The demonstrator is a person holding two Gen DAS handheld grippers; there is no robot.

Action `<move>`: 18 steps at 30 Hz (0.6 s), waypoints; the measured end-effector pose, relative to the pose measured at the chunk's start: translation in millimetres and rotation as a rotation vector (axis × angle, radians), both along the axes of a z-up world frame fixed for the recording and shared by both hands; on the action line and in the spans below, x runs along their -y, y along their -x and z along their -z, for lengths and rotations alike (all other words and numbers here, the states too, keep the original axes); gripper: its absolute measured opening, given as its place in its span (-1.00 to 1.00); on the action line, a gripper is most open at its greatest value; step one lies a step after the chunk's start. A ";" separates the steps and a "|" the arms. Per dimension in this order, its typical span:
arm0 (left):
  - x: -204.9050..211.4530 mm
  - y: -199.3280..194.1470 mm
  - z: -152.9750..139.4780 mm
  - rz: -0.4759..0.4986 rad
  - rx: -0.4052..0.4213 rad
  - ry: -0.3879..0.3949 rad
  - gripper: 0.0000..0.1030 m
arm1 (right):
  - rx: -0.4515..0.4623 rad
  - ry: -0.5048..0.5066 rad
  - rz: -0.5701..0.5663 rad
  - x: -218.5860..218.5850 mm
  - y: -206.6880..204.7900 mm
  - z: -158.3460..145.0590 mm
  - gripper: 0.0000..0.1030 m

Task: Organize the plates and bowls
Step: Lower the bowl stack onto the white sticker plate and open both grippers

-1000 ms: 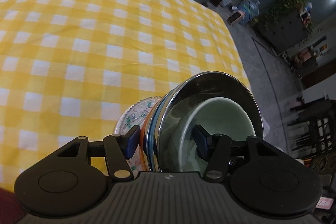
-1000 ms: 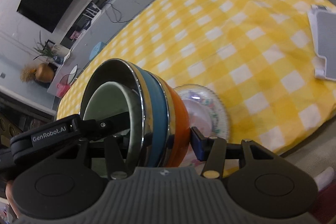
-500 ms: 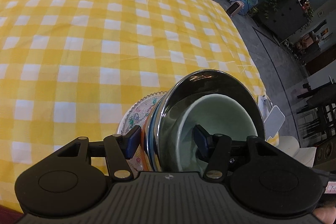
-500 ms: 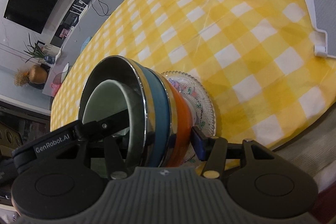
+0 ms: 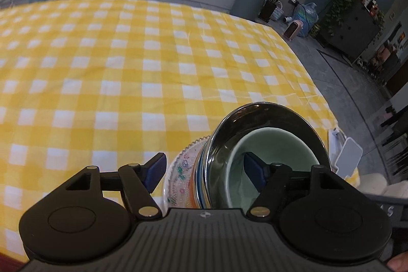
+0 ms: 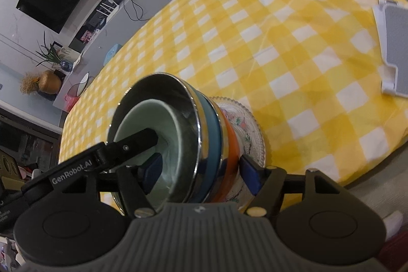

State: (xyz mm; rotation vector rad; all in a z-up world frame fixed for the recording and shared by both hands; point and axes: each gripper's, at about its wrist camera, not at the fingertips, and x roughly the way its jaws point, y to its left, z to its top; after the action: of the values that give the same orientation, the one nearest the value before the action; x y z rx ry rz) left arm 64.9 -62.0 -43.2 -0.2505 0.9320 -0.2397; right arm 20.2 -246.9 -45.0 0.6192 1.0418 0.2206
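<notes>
A nested stack is held tilted on its side near the table's front edge: a pale green bowl [image 5: 270, 157] inside a steel bowl [image 5: 265, 116], then a blue bowl [image 6: 213, 134], an orange bowl [image 6: 230, 144] and a flowered glass plate [image 5: 182, 170] at the bottom. My left gripper [image 5: 204, 167] is shut on the stack, one finger inside the green bowl, one under the plate. My right gripper [image 6: 200, 172] is shut on the same stack from the other side. The left gripper's finger [image 6: 132, 144] shows inside the green bowl [image 6: 153, 124].
The yellow checked tablecloth [image 5: 127, 68] covers the table. A white and grey stand [image 6: 394, 37] lies at the right edge, also seen in the left wrist view [image 5: 348, 154]. Floor, a bin and plants lie beyond the far right edge.
Both grippers have lifted and tilted with the stack, so more of the room beyond the table shows. The grip on the stack is unchanged.
</notes>
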 end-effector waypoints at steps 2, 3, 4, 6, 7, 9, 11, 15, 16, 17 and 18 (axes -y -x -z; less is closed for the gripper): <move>3.1 2.8 -3.1 0.012 0.017 -0.026 0.58 | 0.014 0.006 -0.002 0.4 0.5 -2.9 0.33; 4.0 4.2 -4.6 0.015 0.028 -0.036 0.58 | 0.020 0.009 -0.002 0.6 0.5 -4.1 0.33; 4.8 5.9 -6.2 0.017 0.039 -0.043 0.59 | 0.029 0.012 -0.003 0.6 0.6 -5.4 0.35; 6.9 9.0 -9.5 0.015 0.056 -0.056 0.58 | 0.045 0.027 -0.005 0.8 -0.7 -7.8 0.47; 6.7 10.8 -11.5 0.012 0.065 -0.059 0.58 | 0.059 0.037 -0.003 0.6 -0.1 -9.7 0.49; 5.8 14.2 -15.7 0.011 0.077 -0.065 0.59 | 0.095 0.045 -0.012 0.4 1.8 -13.3 0.52; 4.3 17.8 -20.8 0.004 0.095 -0.074 0.58 | 0.134 0.022 -0.023 1.5 2.9 -15.8 0.61; 3.6 27.2 -33.8 -0.017 0.153 -0.125 0.59 | 0.220 0.065 -0.037 -3.7 8.2 -29.9 0.73; 2.9 29.6 -36.9 -0.020 0.168 -0.136 0.59 | 0.248 0.104 -0.040 -6.7 10.6 -33.6 0.76; 2.6 31.3 -39.4 -0.023 0.181 -0.144 0.60 | 0.276 0.148 -0.043 -10.1 12.3 -37.5 0.76; 1.7 34.1 -42.0 -0.028 0.194 -0.151 0.62 | 0.302 0.193 -0.046 -13.6 14.9 -40.2 0.76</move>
State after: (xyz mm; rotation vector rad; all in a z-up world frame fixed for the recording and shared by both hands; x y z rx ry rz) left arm 30.8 -63.7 -1.2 -0.0990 0.7491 -0.1633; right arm 5.3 -233.3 -4.8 0.3739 0.7750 0.2419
